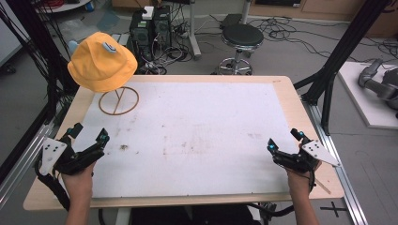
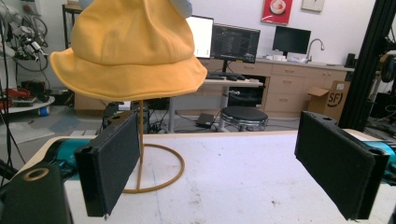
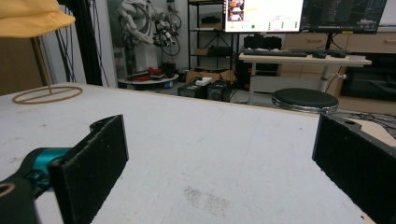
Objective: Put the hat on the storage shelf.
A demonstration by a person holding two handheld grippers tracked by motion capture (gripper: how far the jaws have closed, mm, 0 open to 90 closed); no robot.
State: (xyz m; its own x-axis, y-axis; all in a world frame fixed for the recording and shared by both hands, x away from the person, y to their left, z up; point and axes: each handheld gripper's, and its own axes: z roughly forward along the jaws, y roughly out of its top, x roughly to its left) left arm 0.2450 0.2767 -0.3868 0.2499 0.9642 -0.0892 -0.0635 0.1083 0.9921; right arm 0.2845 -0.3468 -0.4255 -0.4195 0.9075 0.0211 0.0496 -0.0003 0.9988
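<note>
A yellow hat (image 1: 102,61) sits on a wire stand (image 1: 118,101) far left on the bench (image 1: 197,136). Left gripper (image 1: 88,136) and right gripper (image 1: 284,140) rest near, fingers wide apart, holding nothing.

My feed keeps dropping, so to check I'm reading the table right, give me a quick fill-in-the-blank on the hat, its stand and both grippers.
1. The yellow bucket hat sits on top of a wire ____ with a ring base.
2. That hat is at the table's far ____ corner.
3. The left gripper has its jaws ____.
4. The right gripper holds ____ between its jaws.

Missing words: stand; left; open; nothing
</note>
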